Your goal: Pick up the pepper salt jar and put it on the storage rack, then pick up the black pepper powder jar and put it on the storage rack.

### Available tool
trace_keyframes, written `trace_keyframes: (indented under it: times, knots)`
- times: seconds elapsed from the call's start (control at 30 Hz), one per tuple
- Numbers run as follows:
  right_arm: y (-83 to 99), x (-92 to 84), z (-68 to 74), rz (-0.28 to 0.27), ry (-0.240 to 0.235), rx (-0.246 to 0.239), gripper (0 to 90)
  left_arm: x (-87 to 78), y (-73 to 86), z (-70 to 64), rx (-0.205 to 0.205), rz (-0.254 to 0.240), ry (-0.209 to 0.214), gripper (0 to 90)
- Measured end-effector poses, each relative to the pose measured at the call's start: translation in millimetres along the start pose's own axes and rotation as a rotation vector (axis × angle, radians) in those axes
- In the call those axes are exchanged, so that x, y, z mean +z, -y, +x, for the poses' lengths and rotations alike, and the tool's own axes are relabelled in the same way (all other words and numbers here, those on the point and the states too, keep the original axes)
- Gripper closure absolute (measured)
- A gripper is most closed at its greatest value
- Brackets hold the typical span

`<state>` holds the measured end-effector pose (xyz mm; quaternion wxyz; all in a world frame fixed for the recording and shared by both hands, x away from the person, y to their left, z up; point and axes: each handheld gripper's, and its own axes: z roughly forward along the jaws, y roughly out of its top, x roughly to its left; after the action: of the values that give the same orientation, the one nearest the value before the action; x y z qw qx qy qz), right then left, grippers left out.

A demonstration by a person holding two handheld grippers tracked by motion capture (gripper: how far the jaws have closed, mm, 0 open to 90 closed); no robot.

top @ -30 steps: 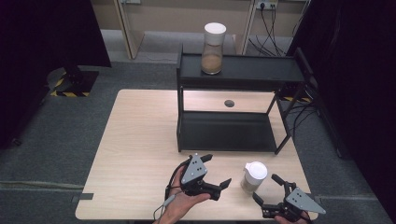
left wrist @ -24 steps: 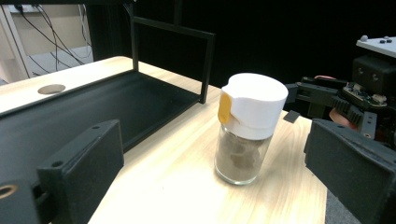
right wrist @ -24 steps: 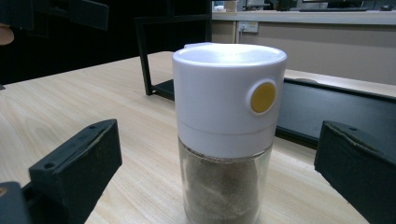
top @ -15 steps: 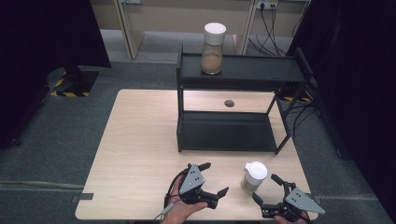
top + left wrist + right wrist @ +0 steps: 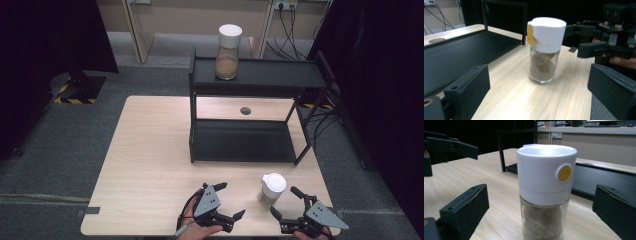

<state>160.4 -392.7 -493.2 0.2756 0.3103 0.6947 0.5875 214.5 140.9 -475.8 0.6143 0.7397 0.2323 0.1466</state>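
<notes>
A small glass jar of brown powder, with a white lid and a yellow button, stands upright near the table's front right. My left gripper is open just left of it, jaws pointing at it. My right gripper is open just right of the jar, which sits a little ahead of its jaws. In the left gripper view the jar stands beyond the open jaws, untouched, with the right gripper behind it. The right gripper view has the jar close up between the wide jaws.
A black two-level rack stands at the back right of the wooden table. A taller jar of brown powder sits on its top shelf. A round cable hole lies under the rack.
My left gripper has drawn back slightly toward the table's front edge, still open. The right gripper and the small jar have stayed put.
</notes>
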Motion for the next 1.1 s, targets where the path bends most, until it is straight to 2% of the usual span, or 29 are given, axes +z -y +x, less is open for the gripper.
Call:
trace_keyframes:
  times: [0.1, 0.67, 0.8, 1.1]
  knots:
    - [0.4, 0.2, -0.1, 0.0, -0.001, 0.002, 1.2, 0.4, 3.7, -1.9, 0.014, 0.003, -0.006, 3.8]
    - [0.9, 0.2, -0.3, 0.001, -0.003, 0.0, 1.2, 0.8, 27.7, -6.1, 0.033, 0.013, 0.008, 3.8]
    - [0.8, 0.0, 0.1, 0.0, -0.001, 0.001, 1.2, 1.6, 29.7, -8.0, 0.044, 0.02, 0.013, 3.8]
    - [0.2, 1.6, 1.4, 0.004, -0.005, -0.007, 1.2, 0.3, 31.2, -8.3, 0.036, 0.014, 0.009, 3.8]
